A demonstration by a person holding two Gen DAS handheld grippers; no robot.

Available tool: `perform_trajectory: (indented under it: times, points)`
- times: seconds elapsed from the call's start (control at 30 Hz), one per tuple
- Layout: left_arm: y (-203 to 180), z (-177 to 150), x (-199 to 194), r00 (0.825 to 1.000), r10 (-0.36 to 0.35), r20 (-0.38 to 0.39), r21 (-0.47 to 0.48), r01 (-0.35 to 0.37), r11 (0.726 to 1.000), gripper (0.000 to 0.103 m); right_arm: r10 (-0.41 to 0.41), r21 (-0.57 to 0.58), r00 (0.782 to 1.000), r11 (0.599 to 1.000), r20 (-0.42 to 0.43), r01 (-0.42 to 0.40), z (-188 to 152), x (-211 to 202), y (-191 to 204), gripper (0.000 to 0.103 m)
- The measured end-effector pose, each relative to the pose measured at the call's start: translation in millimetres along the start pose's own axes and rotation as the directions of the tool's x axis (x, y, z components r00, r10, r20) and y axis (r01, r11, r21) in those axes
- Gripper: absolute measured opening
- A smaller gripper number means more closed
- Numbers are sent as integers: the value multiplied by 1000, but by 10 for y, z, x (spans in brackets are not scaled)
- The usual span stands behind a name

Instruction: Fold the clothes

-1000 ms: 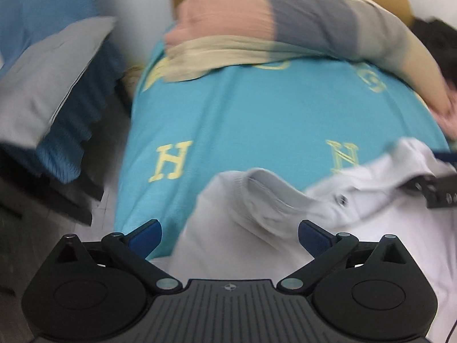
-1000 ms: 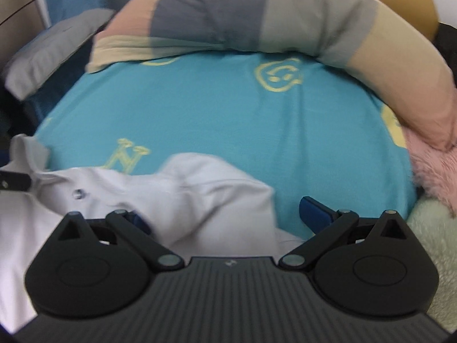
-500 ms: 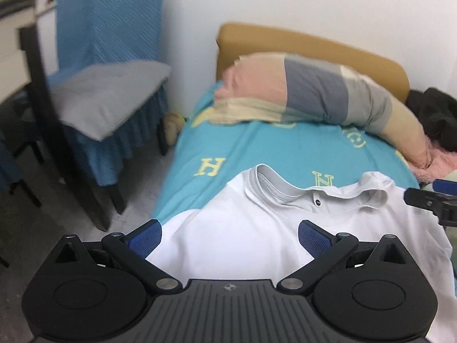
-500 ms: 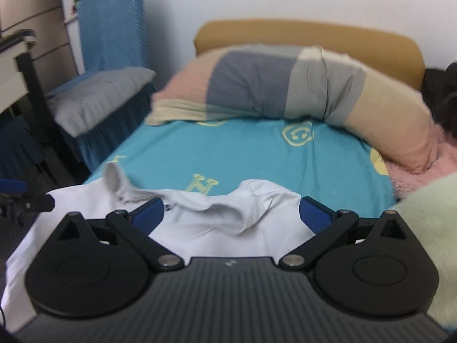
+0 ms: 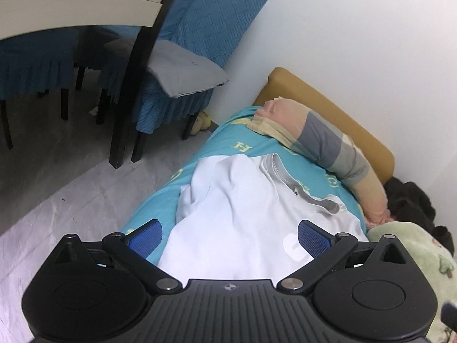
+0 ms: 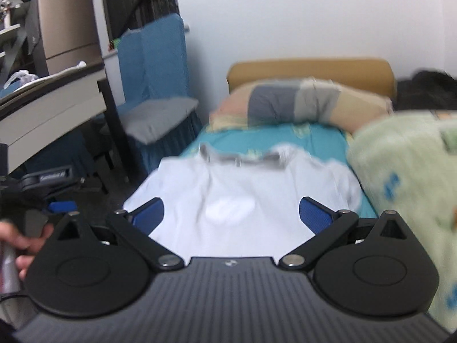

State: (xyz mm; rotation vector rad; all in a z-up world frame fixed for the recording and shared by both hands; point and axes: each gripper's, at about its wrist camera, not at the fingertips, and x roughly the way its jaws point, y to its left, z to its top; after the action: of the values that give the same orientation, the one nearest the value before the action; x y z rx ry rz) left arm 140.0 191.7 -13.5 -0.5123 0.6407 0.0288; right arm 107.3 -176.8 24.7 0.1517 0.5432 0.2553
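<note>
Yellow "H" on teal bedsheet (image 5: pixel 242 146); white polo shirt (image 5: pixel 240 217) print unreadable.

left gripper (image 5: pixel 230 235) | black ribbed body, round pivot discs, silver screws, blue pads (image 5: pixel 312 241) | bare-skinned hand (image 6: pixel 21 245)

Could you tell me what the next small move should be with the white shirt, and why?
Probably lower the left gripper to the rumpled sleeve on the white shirt and pull it flat. The shirt lies collar-up on the teal sheet, both grippers, the right gripper included, are open and hold nothing, and that side is bunched.
</note>
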Motion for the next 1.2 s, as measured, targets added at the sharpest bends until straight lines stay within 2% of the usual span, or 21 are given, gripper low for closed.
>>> perform_trajectory:
  times: [0.13, 0.27, 0.37, 0.5, 0.67, 0.77, 0.93, 1.0, 1.03, 1.07, 1.13, 1.17, 1.2]
  points:
    - [165, -131, 38, 1000, -1, -14, -48, 1, 999, 102, 23, 103, 1000, 994, -4, -22, -221, -363, -3, 103]
    - [277, -224, 367, 998, 21, -51, -123, -27, 992, 102, 49, 179, 999, 983, 13, -50, -460, -445, -65, 103]
    - [271, -214, 668, 998, 44, -50, -108, -49, 993, 101, 22, 177, 1000, 984, -1, -21, -548, -322, -124, 103]
    - [265, -192, 1046, 997, 79, -6, -61, -79, 995, 99, -106, 199, 994, 975, 11, 102, -640, -70, -263, 103]
    - [271, -142, 1489, 987, 156, 43, -66, -153, 986, 90, -119, 255, 993, 959, -22, 121, -801, 321, -504, 103]
    - [218, -102, 1664, 983, 171, 60, -31, -170, 985, 87, -121, 285, 992, 950, -39, 127, -826, 395, -578, 103]
    - [86, -63, 1902, 974, 208, 86, 49, -212, 976, 57, -124, 334, 990, 932, -69, 140, -868, 519, -702, 103]
    - [-26, -63, 1948, 963, 250, 102, 108, -260, 959, 20, -124, 353, 989, 924, -80, 145, -885, 568, -752, 103]
    - [-103, -60, 1964, 959, 262, 104, 146, -276, 950, 13, -124, 363, 988, 920, -86, 147, -893, 593, -777, 103]
    - [-202, -55, 1970, 956, 272, 108, 192, -289, 938, 8, -124, 372, 988, 916, -92, 150, -901, 618, -802, 103]
    - [-456, -63, 1918, 945, 289, 153, 293, -323, 900, 5, -127, 386, 987, 909, -96, 155, -900, 639, -849, 103]
    - [-616, -78, 1875, 942, 284, 181, 353, -332, 875, 5, -131, 388, 987, 908, -91, 156, -881, 620, -871, 103]
    - [-806, -115, 1823, 939, 268, 214, 430, -337, 838, 5, -135, 390, 987, 907, -85, 158, -862, 602, -892, 103]
